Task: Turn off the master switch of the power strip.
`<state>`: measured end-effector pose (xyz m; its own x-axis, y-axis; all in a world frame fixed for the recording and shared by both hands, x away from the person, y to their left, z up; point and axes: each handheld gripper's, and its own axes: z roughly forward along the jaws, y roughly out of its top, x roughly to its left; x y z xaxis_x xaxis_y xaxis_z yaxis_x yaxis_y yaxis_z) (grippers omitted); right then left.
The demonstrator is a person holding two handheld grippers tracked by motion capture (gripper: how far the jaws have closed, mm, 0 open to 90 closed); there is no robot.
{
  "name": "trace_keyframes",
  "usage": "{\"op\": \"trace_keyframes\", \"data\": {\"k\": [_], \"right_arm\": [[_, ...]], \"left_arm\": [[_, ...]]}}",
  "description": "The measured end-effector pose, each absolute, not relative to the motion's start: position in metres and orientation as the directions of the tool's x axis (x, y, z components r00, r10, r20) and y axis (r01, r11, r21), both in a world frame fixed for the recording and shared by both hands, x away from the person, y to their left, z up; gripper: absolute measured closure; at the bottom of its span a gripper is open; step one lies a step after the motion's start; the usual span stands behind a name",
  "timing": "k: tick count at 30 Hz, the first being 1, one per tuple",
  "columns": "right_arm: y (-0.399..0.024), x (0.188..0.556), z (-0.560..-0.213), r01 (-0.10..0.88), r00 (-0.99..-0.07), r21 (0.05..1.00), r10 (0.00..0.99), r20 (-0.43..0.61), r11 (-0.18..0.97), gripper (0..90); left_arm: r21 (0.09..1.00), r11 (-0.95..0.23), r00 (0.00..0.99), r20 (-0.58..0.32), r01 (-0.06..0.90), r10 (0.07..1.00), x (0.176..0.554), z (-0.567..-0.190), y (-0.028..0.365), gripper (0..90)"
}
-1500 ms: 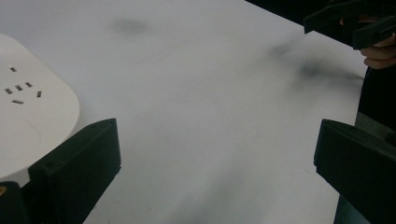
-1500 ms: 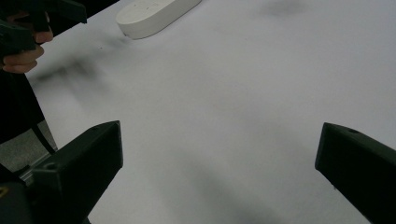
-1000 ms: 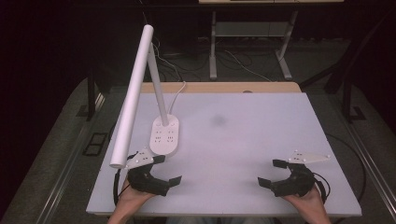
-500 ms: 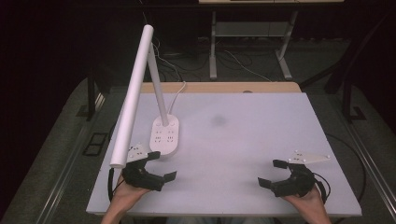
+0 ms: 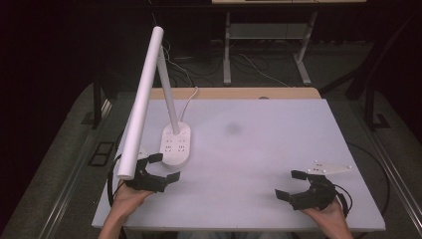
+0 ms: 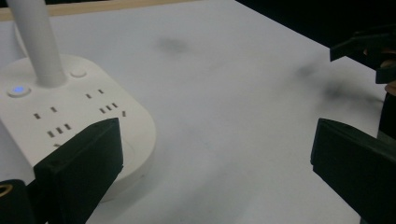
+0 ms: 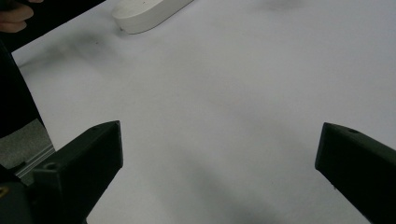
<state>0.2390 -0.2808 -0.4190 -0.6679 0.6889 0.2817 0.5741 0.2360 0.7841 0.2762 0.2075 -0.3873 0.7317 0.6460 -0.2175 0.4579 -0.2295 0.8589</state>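
A white desk lamp stands at the table's left, its oval base (image 5: 175, 144) carrying socket slots and its long tube head (image 5: 142, 99) slanting down toward the front left. In the left gripper view the base (image 6: 70, 112) shows a lit blue button. My left gripper (image 5: 161, 167) sits open just in front of the base, one finger (image 6: 81, 163) near the base's rim. My right gripper (image 5: 291, 185) rests open near the front right of the table, nothing between its fingers (image 7: 79, 163).
The white tabletop (image 5: 259, 144) has a faint dark smudge (image 5: 233, 128) near its middle. A wooden strip (image 5: 234, 93) runs along the far edge. Dark floor, cables and a desk frame (image 5: 268, 45) lie beyond. The lamp's cord trails off the back.
My left gripper has moved a little forward toward the lamp base. The right gripper has stayed almost where it was.
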Motion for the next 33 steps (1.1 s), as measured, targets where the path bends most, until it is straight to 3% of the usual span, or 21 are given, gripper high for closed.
{"op": "trace_keyframes", "data": {"k": [33], "right_arm": [[-0.282,0.239,-0.419,0.575,-0.662,0.785,0.695,0.280,0.232,0.1]], "left_arm": [[0.841,-0.206,0.678,-0.232,0.500,0.697,0.320,-0.372,0.223,5.2]]}}
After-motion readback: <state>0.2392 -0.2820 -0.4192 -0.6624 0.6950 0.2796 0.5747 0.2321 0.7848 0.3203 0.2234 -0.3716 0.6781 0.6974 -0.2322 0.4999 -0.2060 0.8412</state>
